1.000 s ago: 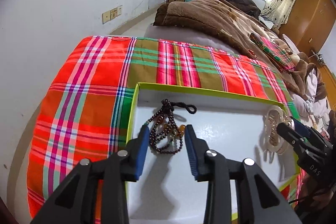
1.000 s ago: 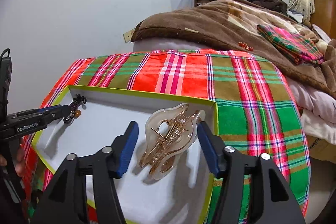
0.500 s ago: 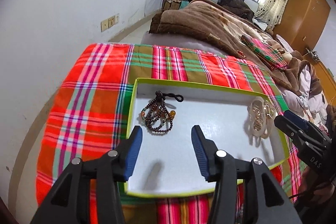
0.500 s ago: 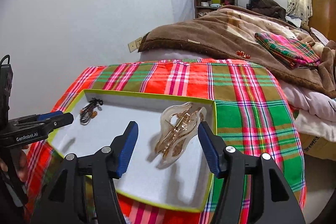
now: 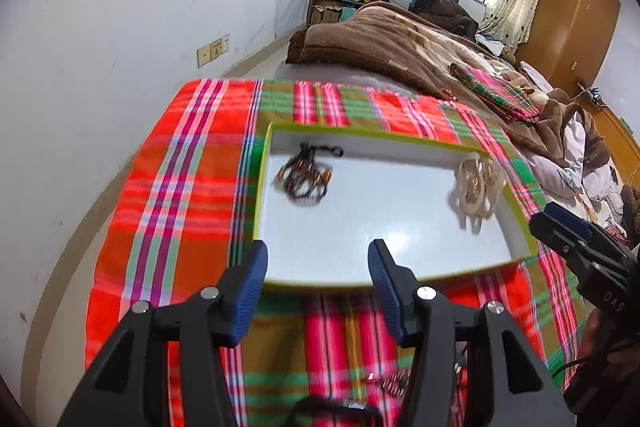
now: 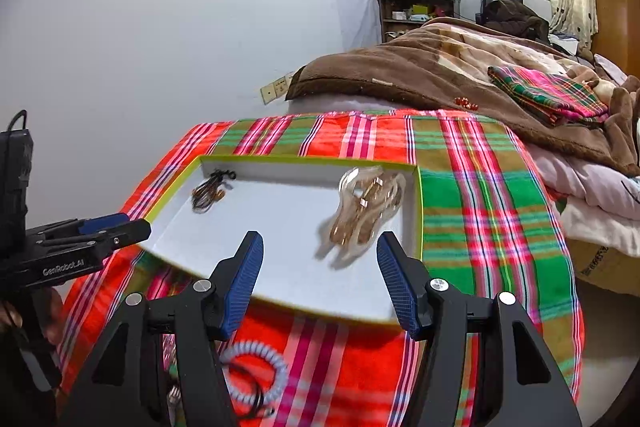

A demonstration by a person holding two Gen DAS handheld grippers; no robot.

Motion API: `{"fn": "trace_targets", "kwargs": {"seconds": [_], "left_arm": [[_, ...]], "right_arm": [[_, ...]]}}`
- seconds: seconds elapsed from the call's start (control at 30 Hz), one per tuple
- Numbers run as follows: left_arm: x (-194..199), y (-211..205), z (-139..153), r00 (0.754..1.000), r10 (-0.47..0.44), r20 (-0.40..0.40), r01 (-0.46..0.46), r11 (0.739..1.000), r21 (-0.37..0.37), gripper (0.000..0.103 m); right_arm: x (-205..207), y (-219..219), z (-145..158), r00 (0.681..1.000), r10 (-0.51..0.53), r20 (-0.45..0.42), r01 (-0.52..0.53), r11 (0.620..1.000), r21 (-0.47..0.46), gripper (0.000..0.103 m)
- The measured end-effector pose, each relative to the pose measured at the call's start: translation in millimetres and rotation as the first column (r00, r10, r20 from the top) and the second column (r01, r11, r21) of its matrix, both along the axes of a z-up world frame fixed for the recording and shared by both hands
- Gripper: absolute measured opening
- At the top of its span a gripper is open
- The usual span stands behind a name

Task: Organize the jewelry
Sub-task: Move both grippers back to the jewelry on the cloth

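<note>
A white tray with a lime rim point(image 5: 384, 137) point(image 6: 418, 211) lies on the plaid cloth. A dark bead bracelet point(image 5: 304, 175) point(image 6: 210, 191) rests at its far left. A clear hair claw clip point(image 5: 478, 185) point(image 6: 366, 215) rests at its right. My left gripper point(image 5: 316, 291) is open and empty, at the tray's near edge. My right gripper point(image 6: 318, 279) is open and empty, near the tray's front, just short of the clip. A white spiral hair tie point(image 6: 256, 367) lies on the cloth under the right gripper.
The plaid cloth point(image 6: 480, 187) covers the bed end. A brown blanket point(image 6: 440, 75) and a folded plaid cloth point(image 6: 552, 91) lie behind. A white wall is on the left. Small metal items point(image 5: 392, 383) lie on the cloth near the left gripper.
Both grippers have pulled back from the tray toward me. The bracelet and the clip stay where they lay. The hair tie has come into view.
</note>
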State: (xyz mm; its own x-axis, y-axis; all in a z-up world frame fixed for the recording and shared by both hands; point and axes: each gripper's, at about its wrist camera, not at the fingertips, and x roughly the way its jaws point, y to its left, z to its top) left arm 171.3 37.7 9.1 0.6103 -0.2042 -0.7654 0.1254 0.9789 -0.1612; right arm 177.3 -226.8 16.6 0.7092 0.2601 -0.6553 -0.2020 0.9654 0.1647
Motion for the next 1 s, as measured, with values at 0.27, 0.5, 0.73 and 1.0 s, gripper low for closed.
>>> {"fn": "trace_targets", "kwargs": {"seconds": [0.27, 0.5, 0.73, 1.0], "left_arm": [[-33, 17, -23, 0.998, 0.03, -0.058, -0.032, 0.999, -0.034, 0.054], [-54, 33, -42, 0.992, 0.064, -0.105, -0.073, 0.994, -0.082, 0.054], [-68, 41, -42, 0.992, 0.084, -0.099, -0.094, 0.99, -0.104, 0.054], [-75, 45, -44, 0.991, 0.09, -0.102, -0.101, 0.989, -0.111, 0.054]], "right_arm": [[-31, 3, -20, 0.998, 0.043, -0.053, -0.044, 0.999, -0.017, 0.06], [-42, 4, -35, 0.993, 0.08, -0.086, -0.082, 0.996, -0.018, 0.059], [-55, 5, -40, 0.989, 0.104, -0.106, -0.102, 0.995, 0.018, 0.051], [-74, 17, -42, 0.987, 0.124, -0.105, -0.124, 0.992, 0.011, 0.05]]}}
